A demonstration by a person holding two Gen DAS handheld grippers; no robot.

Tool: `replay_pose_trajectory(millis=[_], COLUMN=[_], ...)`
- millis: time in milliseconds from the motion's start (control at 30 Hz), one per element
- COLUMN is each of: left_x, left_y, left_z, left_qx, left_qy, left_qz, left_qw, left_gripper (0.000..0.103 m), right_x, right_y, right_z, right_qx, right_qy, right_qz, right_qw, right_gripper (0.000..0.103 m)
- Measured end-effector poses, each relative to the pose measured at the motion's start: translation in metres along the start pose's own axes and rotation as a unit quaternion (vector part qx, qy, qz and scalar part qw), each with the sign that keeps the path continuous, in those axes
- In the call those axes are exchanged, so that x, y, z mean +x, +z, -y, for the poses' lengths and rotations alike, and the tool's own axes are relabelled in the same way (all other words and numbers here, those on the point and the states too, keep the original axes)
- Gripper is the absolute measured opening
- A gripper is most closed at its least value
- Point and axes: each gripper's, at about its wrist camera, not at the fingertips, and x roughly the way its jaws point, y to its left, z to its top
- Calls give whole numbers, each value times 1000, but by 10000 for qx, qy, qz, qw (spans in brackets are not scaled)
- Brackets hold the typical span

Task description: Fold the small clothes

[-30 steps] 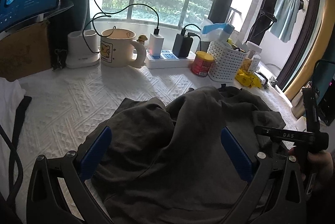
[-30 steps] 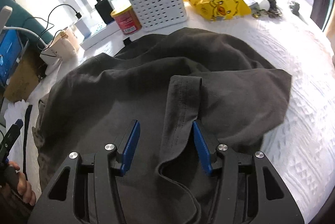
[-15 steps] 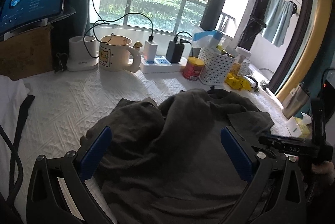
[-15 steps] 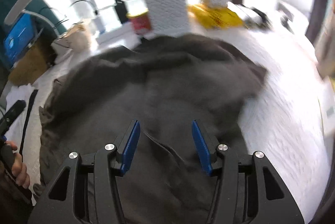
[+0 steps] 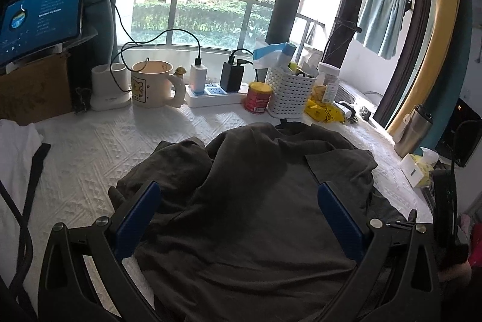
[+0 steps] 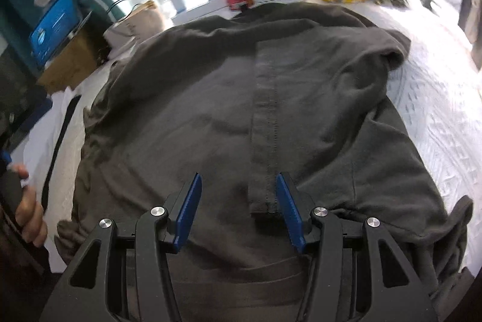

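On the white quilted cloth: the dark grey garment [image 5: 256, 216] lies spread and rumpled, filling the near half of the table [image 5: 90, 147].
Left gripper [image 5: 238, 210]: jaws spread wide over the garment, blue pads well apart, nothing pinched between them.
Right gripper [image 6: 239, 207]: jaws parted, hanging above the fabric; a stitched hem strip [image 6: 265, 123] runs up the middle and its near end sits between the pads, closer to the right one; whether that pad touches it I cannot tell.
Garment edges: the right side bunches up in a roll [image 6: 388, 51]; the left side slumps in folds.
Back of the table: mug [image 5: 152, 84], power strip [image 5: 211, 94], red can [image 5: 257, 97], white basket [image 5: 290, 93], yellow packet [image 5: 323, 111].
Far left: white clothing [image 5: 15, 159] beside a black strap [image 5: 37, 165].
Hand [image 6: 28, 219]: at the left edge of the right view, wrapped round a dark handle.
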Motion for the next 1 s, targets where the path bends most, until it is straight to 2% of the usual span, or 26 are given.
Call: replay_pose_trajectory(millis=[167, 400, 633, 733, 867, 1000], left_x=[0, 9, 32, 43, 57, 72], left_y=[-1, 4, 10, 13, 14, 15], left_z=[6, 22, 31, 36, 41, 40], left_qx=[62, 263, 294, 346, 419, 386], left_qy=[46, 128, 293, 354, 413, 416], left_qz=[-26, -59, -197, -265, -373, -492], left_qw=[10000, 9996, 9989, 9984, 9976, 9972], left_gripper=[103, 103, 103, 103, 103, 103], right_x=[-25, -57, -51, -39, -20, -1], right_y=[4, 36, 59, 71, 82, 89], right_z=[16, 95, 158, 173, 192, 205], right_qx=[70, 761, 1167, 1145, 1295, 1551], right_qy=[63, -480, -528, -562, -345, 228], right_qz=[326, 856, 1050, 978, 834, 649], right_qw=[9994, 9923, 9862, 9870, 9875, 9855], right_gripper=[55, 55, 54, 46, 43, 43])
